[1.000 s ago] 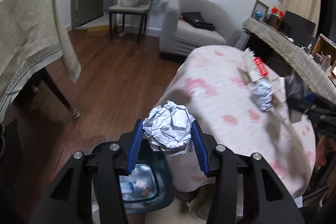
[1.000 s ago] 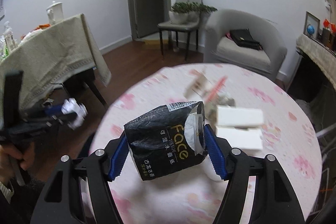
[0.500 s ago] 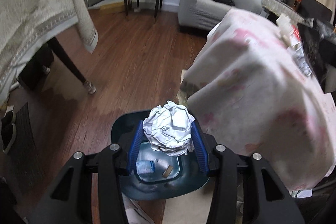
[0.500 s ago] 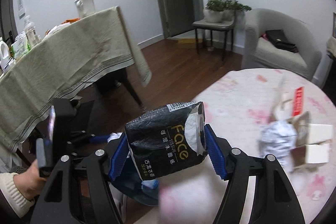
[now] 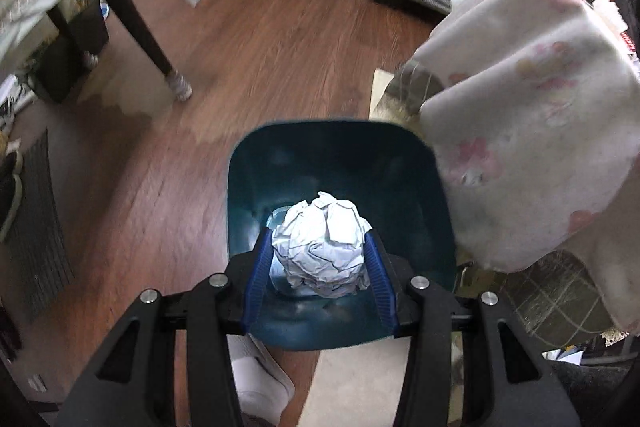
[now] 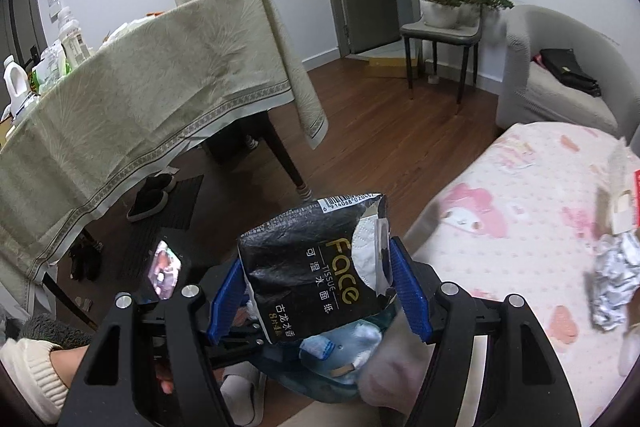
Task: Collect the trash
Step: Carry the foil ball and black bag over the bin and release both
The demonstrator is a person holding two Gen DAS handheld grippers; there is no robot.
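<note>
My left gripper (image 5: 318, 255) is shut on a crumpled white paper ball (image 5: 322, 249) and hangs right above the open dark teal trash bin (image 5: 304, 155) on the floor. My right gripper (image 6: 316, 279) is shut on a black tissue pack (image 6: 316, 267) with gold lettering, held beside the round table's edge. Below that pack the same bin (image 6: 336, 371) shows, with scraps lying in it. The left gripper (image 6: 224, 343) and the hand (image 6: 60, 375) that holds it sit low left in the right wrist view. A crumpled foil ball (image 6: 614, 281) and small cartons (image 6: 622, 203) lie on the table.
The round table with a pink-flowered cloth (image 5: 532, 131) overhangs the bin's right side. A table under a beige cloth (image 6: 132, 99) stands to the left, its dark leg (image 5: 136, 35) on the wood floor. A grey armchair (image 6: 556, 79), a chair with plants (image 6: 444, 23) and slippers (image 5: 256, 379) are around.
My left gripper dropped and tipped down, from beside the table's edge to right over the bin, still holding the paper ball. My right gripper swung left off the tabletop toward the bin with the pack.
</note>
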